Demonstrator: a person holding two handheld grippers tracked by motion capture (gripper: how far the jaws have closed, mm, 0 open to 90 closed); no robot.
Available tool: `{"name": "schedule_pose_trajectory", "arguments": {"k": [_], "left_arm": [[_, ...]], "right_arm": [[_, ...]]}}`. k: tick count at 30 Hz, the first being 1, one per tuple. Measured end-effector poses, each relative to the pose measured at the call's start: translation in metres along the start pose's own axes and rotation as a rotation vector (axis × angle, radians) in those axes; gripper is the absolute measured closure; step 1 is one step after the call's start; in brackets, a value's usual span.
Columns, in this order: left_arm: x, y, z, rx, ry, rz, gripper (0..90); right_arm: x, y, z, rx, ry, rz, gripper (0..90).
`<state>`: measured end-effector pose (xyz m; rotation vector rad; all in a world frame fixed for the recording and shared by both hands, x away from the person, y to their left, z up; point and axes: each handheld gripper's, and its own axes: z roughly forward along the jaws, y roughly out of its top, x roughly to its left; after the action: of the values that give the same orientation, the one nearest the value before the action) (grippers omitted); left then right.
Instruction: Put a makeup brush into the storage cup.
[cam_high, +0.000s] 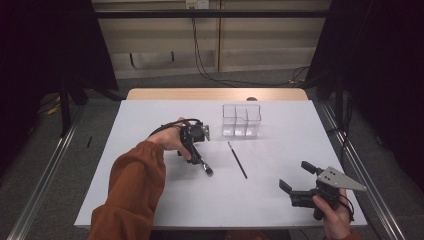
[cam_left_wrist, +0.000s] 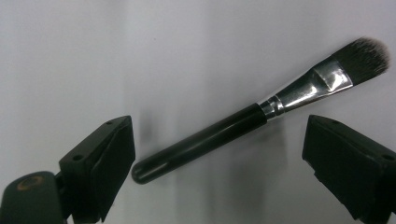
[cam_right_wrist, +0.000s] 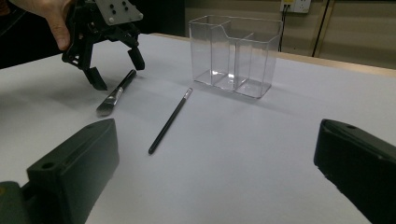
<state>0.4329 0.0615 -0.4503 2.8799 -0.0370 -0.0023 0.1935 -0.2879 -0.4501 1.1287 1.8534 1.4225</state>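
Left gripper (cam_left_wrist: 215, 154) hovers wide open over the makeup brush (cam_left_wrist: 261, 112); its handle lies slantwise between the 2 jaws.

Left gripper (cam_high: 192, 150) lowered, right gripper (cam_high: 296, 176) spread

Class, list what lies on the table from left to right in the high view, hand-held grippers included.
Left hand-held gripper → flat brush → thin brush → right hand-held gripper. The clear organizer is left out: it overlaps the thin brush's span.
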Motion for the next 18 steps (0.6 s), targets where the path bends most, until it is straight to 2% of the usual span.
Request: {"name": "schedule_pose_trajectory", "arguments": {"k": [2, 4, 5, 9, 11, 14, 18], "left_arm": [[-0.0002, 0.0004, 0.0024, 0.020, -0.010, -0.002, 11.1], [0.0001, 0.0008, 0.0042, 0.045, -0.014, 0.014, 13.5], [-0.0004, 0.0010, 0.0062, 0.050, -0.016, 0.002, 13.7], [0.0015, 0.0021, 0.0056, 0.066, -0.043, 0.003, 17.8], [0.0019, 0.0020, 0.0059, 0.065, -0.046, -0.002, 18.5], [0.0027, 0.0010, 0.0054, 0.061, -0.053, -0.033, 21.0], [0.0049, -0.0013, 0.0024, 0.049, -0.044, -0.057, 31.4]], "right_arm": [[0.0001, 0.0000, 0.0000, -0.001, 0.001, 0.003, 0.0], [-0.0001, 0.0000, 0.0000, 0.000, 0.001, 0.002, 0.0], [-0.0002, -0.0001, -0.0001, 0.001, 0.001, 0.000, 0.0], [0.0000, -0.0001, 0.0001, 0.000, 0.001, 0.005, 0.0], [0.0001, -0.0001, 0.0002, 0.002, 0.003, 0.005, 0.0], [0.0002, -0.0002, 0.0000, 0.002, 0.003, 0.005, 0.0], [0.0002, -0.0004, -0.0003, 0.003, 0.003, 0.004, 0.0]]}}
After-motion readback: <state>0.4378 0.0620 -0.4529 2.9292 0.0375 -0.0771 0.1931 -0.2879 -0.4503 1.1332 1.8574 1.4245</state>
